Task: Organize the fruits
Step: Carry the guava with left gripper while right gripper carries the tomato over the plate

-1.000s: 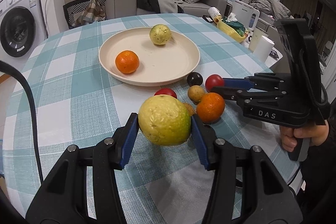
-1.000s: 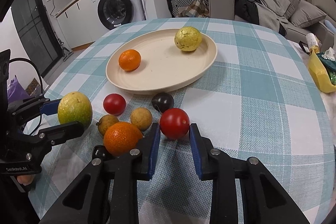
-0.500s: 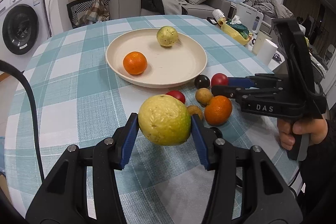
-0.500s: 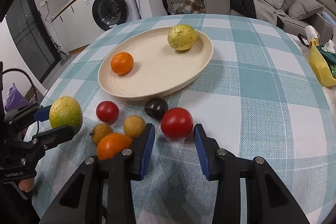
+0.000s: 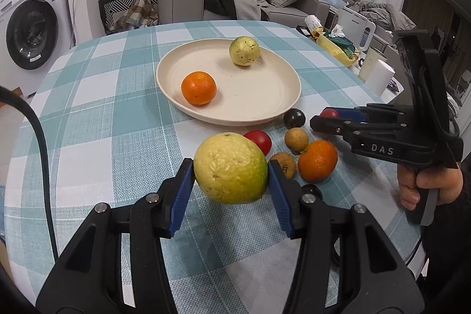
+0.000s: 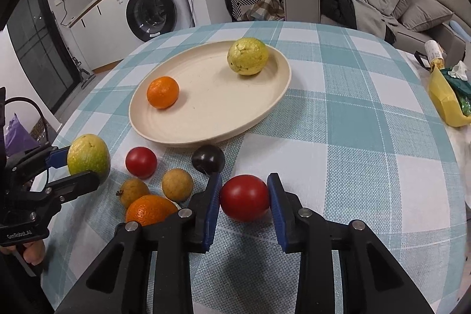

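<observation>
Yellow-green and bumpy, the big citrus (image 5: pixel 231 168) sits clamped between the blue pads (image 5: pixel 184 196) of the left gripper (image 5: pixel 231 181), lifted clear of the cloth, so this one looks bound for the plate. The grip is across its widest part, which keeps a round fruit from squirting out.

Over to the right gripper (image 6: pixel 243 202): its jaws have just been closing, and the red tomato (image 6: pixel 244 197) is between them with both pads against its sides. It seems to rest on the table yet, so I read this as a grasp just made, not a lift.

The cream plate (image 5: pixel 265 111) lies beyond both claws, near the middle of the table. It holds 2 fruits already, an orange (image 5: pixel 198 87) at the near left and a second yellow-green citrus (image 5: pixel 244 51) at the far rim. They sit well apart, leaving a bare middle for newcomers.

Waiting in a loose cluster between plate and grippers are 5 pieces in plain view: another red tomato (image 6: pixel 141 162), a dark plum (image 6: pixel 208 159), 2 small brown fruits (image 6: pixel 177 184) and a second orange (image 6: pixel 150 209). They crowd each other, so picking from the outer edge first makes sense.

Checked teal-and-white tablecloth (image 6: pixel 353 96) underneath gives some friction against rolling.
</observation>
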Demonstrator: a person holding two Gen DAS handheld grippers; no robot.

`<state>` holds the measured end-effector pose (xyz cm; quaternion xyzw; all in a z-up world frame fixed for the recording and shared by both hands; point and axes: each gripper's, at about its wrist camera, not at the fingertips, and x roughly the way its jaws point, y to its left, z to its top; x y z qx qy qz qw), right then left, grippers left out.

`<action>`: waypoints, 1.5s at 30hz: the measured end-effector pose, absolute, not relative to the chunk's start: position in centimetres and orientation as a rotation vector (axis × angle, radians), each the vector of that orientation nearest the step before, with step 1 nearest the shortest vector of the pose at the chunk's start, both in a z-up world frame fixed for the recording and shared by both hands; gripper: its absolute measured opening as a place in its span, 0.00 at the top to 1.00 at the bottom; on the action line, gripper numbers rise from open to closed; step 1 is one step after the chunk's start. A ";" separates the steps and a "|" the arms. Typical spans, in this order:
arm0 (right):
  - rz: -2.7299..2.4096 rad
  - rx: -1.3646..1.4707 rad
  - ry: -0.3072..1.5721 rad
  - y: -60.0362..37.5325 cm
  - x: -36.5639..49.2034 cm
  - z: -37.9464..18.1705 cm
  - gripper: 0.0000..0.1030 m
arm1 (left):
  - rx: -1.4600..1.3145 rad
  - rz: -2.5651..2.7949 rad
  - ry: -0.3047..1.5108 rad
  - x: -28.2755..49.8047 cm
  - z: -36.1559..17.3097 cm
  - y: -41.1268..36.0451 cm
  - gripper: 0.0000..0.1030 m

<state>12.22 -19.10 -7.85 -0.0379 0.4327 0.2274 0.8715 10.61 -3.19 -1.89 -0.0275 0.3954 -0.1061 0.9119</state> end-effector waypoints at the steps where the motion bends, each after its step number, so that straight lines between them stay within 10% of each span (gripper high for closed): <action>1: 0.480 -0.075 0.898 -19.1 12.2 -7.6 0.68 | -0.057 -0.218 0.812 10.7 -1.8 -3.2 0.54; 45: 0.527 0.006 0.838 -15.9 15.9 -5.4 0.68 | -0.062 -0.121 0.731 19.4 -2.3 -5.5 0.54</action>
